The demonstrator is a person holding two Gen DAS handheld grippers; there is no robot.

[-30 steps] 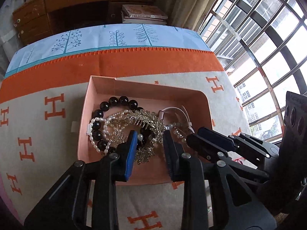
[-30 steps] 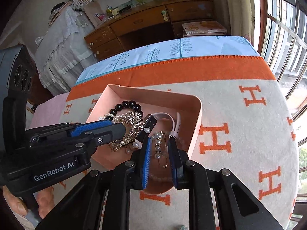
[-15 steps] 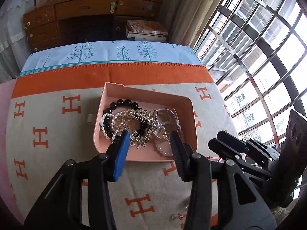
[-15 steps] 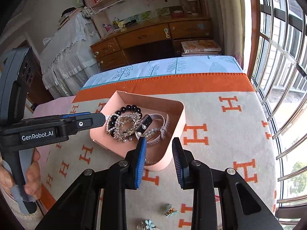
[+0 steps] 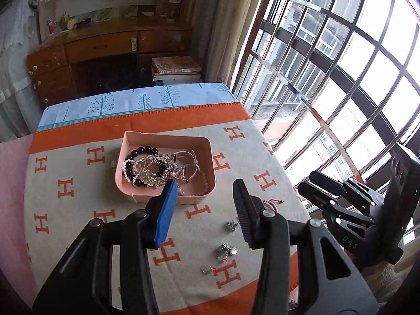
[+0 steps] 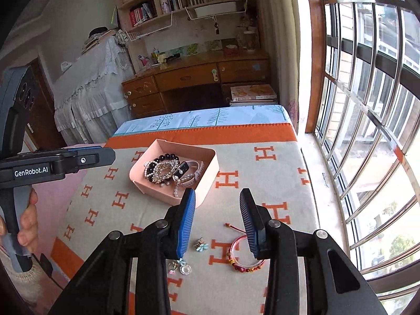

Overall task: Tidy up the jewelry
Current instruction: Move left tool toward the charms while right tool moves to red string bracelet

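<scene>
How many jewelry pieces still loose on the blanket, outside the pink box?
4: red bracelet nearest the window, flower piece left of it, pearl ring and small ring nearer the camera. More may be hidden.

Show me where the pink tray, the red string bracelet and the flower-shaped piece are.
pink tray (image 6: 210, 177): right wrist view, outer side wall.
red string bracelet (image 6: 233, 249): right wrist view, left side of the loop.
flower-shaped piece (image 6: 200, 245): right wrist view, its blue petals.

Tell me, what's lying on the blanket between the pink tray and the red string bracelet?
Mostly bare blanket, by the right wrist view. A small blue flower piece sits left of the bracelet, short of the tray.
</scene>
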